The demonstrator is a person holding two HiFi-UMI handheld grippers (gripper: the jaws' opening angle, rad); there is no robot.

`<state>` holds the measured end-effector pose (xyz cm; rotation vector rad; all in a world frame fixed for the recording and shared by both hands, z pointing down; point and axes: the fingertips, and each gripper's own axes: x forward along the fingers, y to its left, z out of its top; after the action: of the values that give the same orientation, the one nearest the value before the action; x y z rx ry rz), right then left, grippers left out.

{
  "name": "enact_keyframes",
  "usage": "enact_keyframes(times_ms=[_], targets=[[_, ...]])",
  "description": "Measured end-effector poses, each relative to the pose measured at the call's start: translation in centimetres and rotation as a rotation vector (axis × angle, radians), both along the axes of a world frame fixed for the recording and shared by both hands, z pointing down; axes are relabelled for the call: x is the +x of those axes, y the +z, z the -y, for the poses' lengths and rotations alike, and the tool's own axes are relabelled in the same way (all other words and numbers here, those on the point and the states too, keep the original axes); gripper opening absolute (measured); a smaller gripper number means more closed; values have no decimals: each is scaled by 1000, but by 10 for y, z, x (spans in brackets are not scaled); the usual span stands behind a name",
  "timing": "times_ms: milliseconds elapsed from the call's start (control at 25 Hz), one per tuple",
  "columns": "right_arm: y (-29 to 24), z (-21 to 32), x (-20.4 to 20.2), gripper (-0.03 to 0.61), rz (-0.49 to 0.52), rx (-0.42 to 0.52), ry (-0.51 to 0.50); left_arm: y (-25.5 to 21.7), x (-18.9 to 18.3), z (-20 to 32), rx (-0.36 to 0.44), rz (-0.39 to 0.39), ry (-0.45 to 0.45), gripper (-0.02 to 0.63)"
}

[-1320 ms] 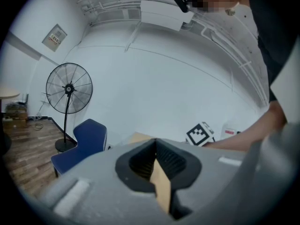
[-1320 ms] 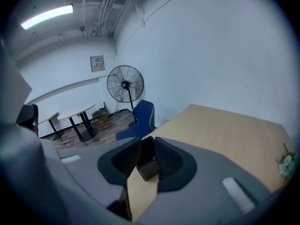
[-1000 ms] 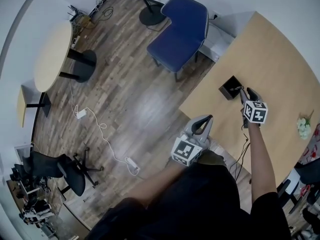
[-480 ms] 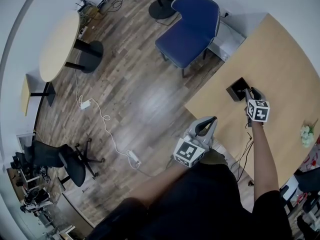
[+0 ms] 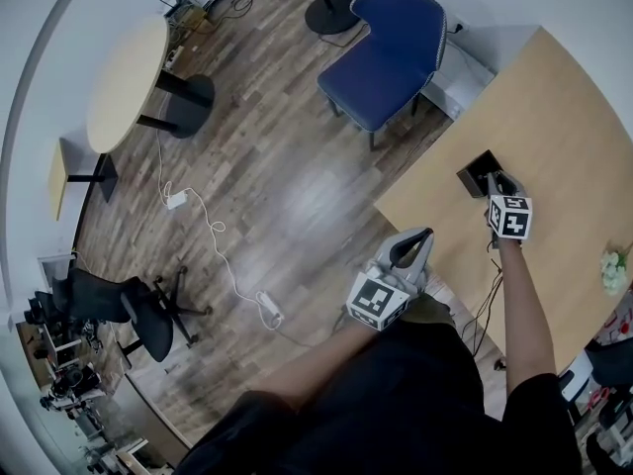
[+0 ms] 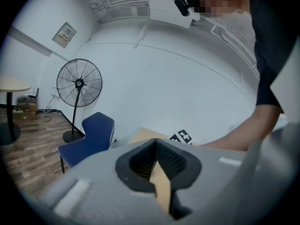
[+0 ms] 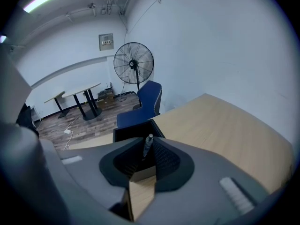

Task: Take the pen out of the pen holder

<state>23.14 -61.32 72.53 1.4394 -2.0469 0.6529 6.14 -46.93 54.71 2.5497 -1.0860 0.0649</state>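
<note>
Pen (image 7: pixel 148 143) stands upright in the pen holder (image 7: pixel 129 131), so the right tool (image 7: pixel 146 159) meets its top. Its jaws have just been closing and now pinch it. Left tool (image 6: pixel 157 162) hangs clenched, empty.

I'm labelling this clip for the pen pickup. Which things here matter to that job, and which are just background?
Job: pen, pen holder, wooden table under it, right gripper whose jaws have just been closing on the pen.
Background: blue chair, standing fan, round table, power strip, office chair.

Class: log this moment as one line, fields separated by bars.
right gripper: fingers just closing on pen | pen: standing in pen holder | left gripper: shut, empty
</note>
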Motion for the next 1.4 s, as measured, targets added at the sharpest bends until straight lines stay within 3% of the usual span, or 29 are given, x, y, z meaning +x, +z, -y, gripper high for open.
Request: enact_keyframes(times_ms=[280, 560, 1160, 1400], targets=[[-11, -2, 1, 46, -4, 30, -3, -2, -9, -8, 8, 6, -32, 3], [-61, -28, -5, 46, 45, 112, 32, -19, -28, -14, 43, -5, -62, 3], [-210, -160, -14, 46, 153, 316, 130, -78, -57, -40, 118, -9, -90, 3], [-264, -205, -16, 46, 119, 384, 110, -98, -58, -46, 140, 4, -90, 3]])
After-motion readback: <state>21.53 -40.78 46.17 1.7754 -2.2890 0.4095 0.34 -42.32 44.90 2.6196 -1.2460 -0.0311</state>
